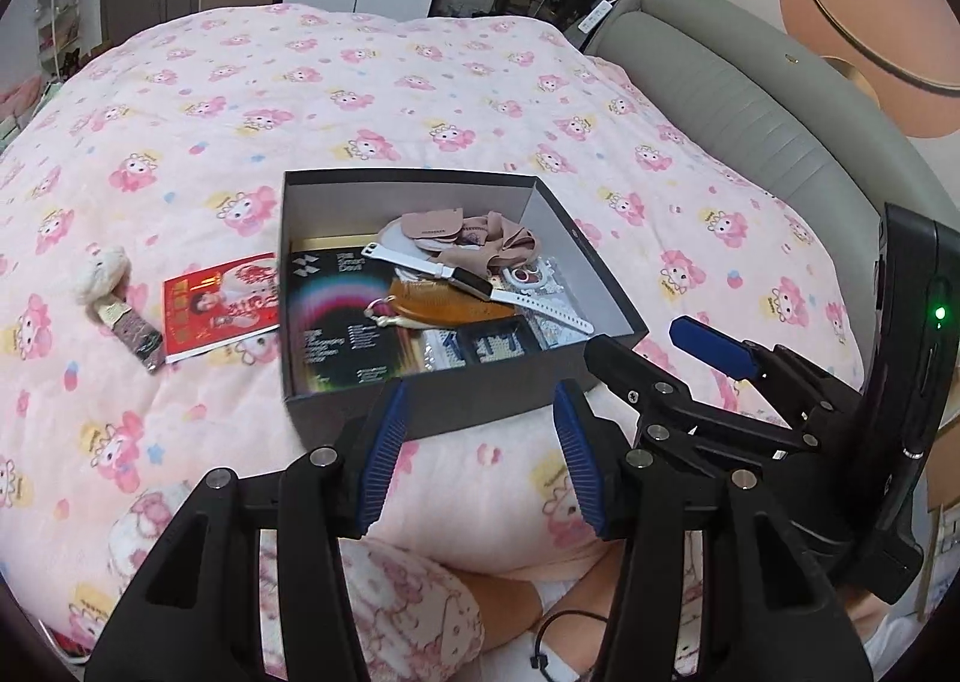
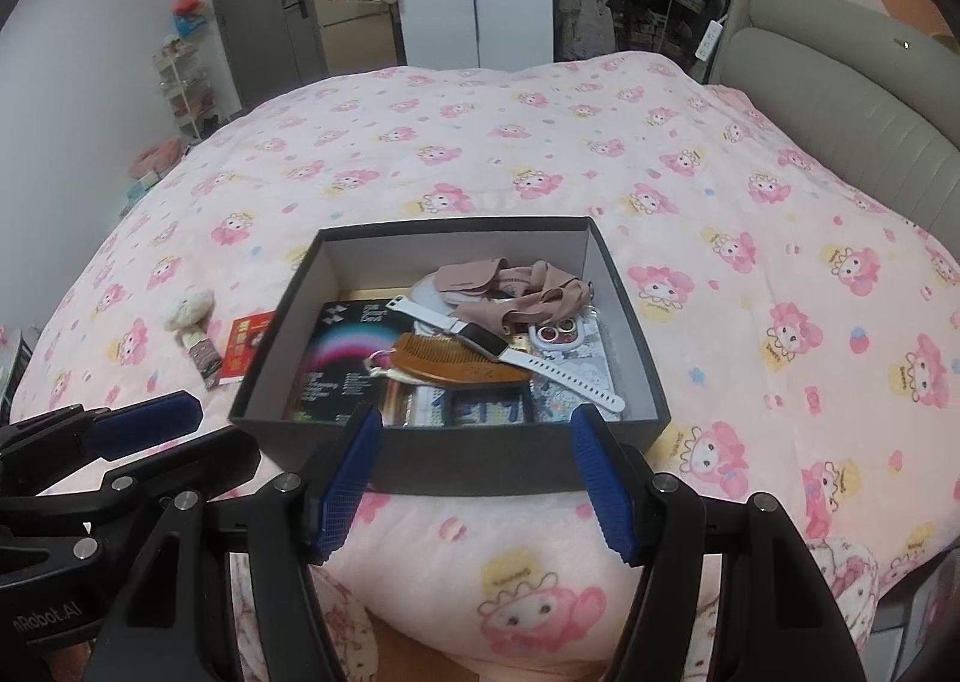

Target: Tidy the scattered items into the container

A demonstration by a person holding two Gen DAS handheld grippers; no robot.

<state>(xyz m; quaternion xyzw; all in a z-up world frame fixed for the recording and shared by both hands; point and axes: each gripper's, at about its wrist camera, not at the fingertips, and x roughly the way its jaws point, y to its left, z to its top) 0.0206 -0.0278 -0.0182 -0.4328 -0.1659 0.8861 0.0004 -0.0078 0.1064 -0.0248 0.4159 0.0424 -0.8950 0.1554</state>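
Bedroom tidy-up, nearly done: you hold both grippers above the near edge of the dark box [image 2: 420,454], which sits on the pink cartoon-print quilt [image 2: 600,141]. Your left gripper [image 1: 480,448] stands with its jaws apart and nothing between them; your right gripper [image 2: 474,484] is likewise spread wide and empty. Already inside the box lie a white smartwatch [image 2: 510,352], a wooden comb [image 2: 456,367], a bundle of beige fabric [image 2: 528,292], a black printed booklet [image 2: 354,346] and a few smaller pieces too cluttered to name. Two items remain out on the quilt, just left of the box: a red packet [image 1: 222,304] close beside the wall, and a small plush charm [image 1: 105,277] a little further out. By the look of it, those two pickups are all that is left for you.
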